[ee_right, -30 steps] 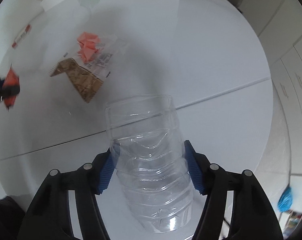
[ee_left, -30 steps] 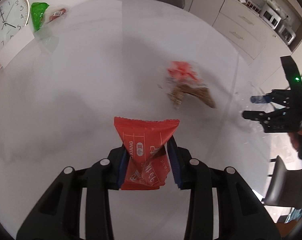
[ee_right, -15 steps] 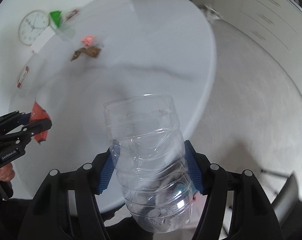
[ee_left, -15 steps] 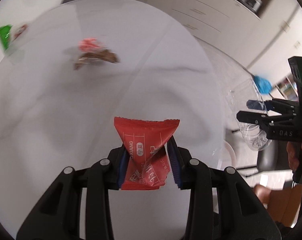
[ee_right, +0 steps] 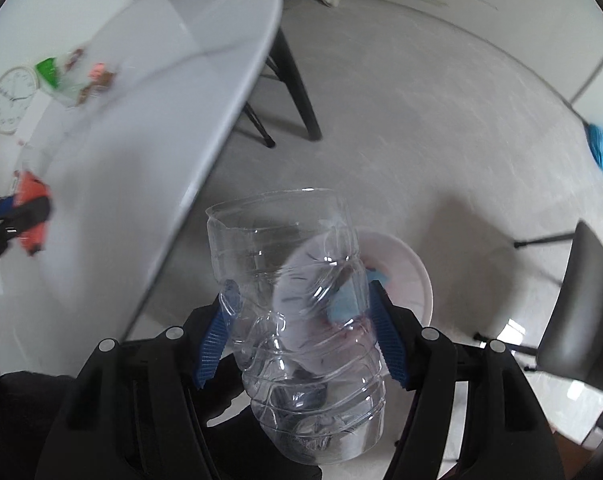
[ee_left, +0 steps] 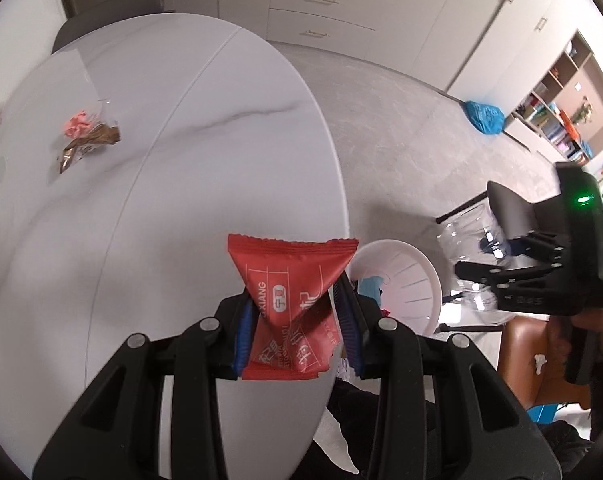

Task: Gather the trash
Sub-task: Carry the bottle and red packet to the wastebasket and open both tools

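The left gripper point(ee_left: 295, 322) clamps a red snack wrapper point(ee_left: 291, 300) between its blue pads, low in the centre of the left wrist view, over the near edge of the white marble table point(ee_left: 149, 168). Just right of the wrapper, below the table edge, a white wastebasket point(ee_left: 405, 280) stands on the grey floor with scraps inside. At mid right of that frame the right gripper point(ee_left: 501, 276) holds a clear crushed plastic bottle point(ee_left: 467, 240). In the right wrist view the same bottle point(ee_right: 301, 320) fills the lower centre, squeezed between the pads, with the wastebasket point(ee_right: 417, 280) showing behind and through it. More litter, a pink and brown wrapper point(ee_left: 87, 136), lies at the far left on the table.
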{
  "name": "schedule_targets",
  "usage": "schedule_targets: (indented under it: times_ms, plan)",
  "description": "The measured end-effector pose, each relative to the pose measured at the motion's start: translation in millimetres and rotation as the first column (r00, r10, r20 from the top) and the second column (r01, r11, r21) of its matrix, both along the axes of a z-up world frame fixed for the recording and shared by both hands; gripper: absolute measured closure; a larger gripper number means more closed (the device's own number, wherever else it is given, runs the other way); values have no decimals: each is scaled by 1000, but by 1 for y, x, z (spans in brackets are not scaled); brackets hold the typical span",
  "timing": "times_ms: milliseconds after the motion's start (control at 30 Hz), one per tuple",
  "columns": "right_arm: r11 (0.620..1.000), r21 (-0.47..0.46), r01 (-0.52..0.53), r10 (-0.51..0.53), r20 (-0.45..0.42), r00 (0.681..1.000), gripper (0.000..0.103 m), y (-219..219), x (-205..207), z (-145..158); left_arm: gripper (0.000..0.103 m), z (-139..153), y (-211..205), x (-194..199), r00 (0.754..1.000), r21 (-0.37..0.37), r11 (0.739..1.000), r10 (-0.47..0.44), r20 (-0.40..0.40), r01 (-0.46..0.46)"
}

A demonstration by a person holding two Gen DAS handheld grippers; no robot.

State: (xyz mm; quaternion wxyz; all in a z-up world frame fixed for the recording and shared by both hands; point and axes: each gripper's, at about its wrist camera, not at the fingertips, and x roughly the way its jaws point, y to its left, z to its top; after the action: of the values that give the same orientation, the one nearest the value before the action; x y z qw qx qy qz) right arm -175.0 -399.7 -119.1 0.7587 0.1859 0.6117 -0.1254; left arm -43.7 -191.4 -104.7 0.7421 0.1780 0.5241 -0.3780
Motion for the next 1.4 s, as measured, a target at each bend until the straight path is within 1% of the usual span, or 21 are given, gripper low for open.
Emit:
schedule_targets:
  times_ms: [33, 67, 133, 167, 233, 333, 400, 533, 700, 767, 800, 833, 867, 967, 1033, 1133, 1233, 1400]
  plan:
    - [1000, 4, 18, -18, -11, 1000, 32, -1, 1, -10, 67, -1, -3, -3, 1000, 3, 1000, -8, -2, 8]
    - [999, 9, 44, -43, -34, 998, 22, -5, -1, -23, 67, -1, -5, -3, 1000, 5, 1000, -13, -5, 13]
    - [997, -7, 82, -83, -73, 994, 12, -10, -1, -40, 67, -3, -11, -9, 999, 16, 999, -32, -11, 32]
    - [993, -27, 113, -115, -98, 989, 11, -16, -4, -50, 67, -5, -15, -12, 999, 21, 999, -41, -14, 41]
    - [988, -41, 148, -152, -119, 981, 10, -25, -11, -55, 67, -7, -24, -19, 997, 35, 997, -69, -18, 70]
    - [976, -39, 215, -218, -103, 971, 5, -40, -24, -51, 67, -12, -41, -33, 992, 48, 991, -125, -32, 127]
    - [965, -58, 256, -260, -84, 962, 5, -52, -38, -43, 67, -16, -54, -43, 985, 54, 984, -167, -49, 169]
    - [947, -89, 310, -315, -57, 947, 4, -75, -66, -27, 67, -34, -86, -68, 963, 61, 965, -249, -101, 256]
    - [928, -91, 361, -364, -26, 931, 3, -97, -95, -10, 66, -74, -130, -98, 924, 64, 936, -329, -196, 347]
    - [928, -90, 362, -365, -23, 931, 3, -102, -101, -8, 51, -94, -145, -109, 906, 75, 925, -344, -247, 372]
    - [929, -90, 360, -363, -23, 931, 3, -105, -104, -8, 31, -102, -150, -113, 900, 79, 923, -345, -266, 377]
    - [929, -89, 358, -361, -25, 932, 3, -107, -106, -7, 20, -109, -155, -116, 897, 84, 922, -343, -278, 378]
    - [932, -84, 353, -356, -28, 934, 3, -110, -109, -9, 19, -117, -159, -120, 900, 100, 921, -337, -278, 376]
    - [938, -67, 340, -343, -34, 939, 3, -113, -112, -14, 16, -126, -167, -126, 903, 149, 916, -322, -283, 373]
    - [940, -57, 337, -340, -37, 940, 3, -117, -115, -16, 15, -124, -167, -127, 911, 149, 922, -309, -274, 357]
    - [941, -44, 336, -338, -33, 941, 3, -119, -116, -14, 11, -114, -168, -124, 924, 139, 933, -292, -246, 332]
    - [944, -36, 328, -329, -11, 944, 3, -122, -114, -10, 11, -103, -170, -118, 938, 150, 939, -275, -210, 309]
    - [949, -16, 315, -314, 30, 949, 3, -122, -101, -1, 8, -71, -161, -103, 964, 136, 960, -228, -138, 247]
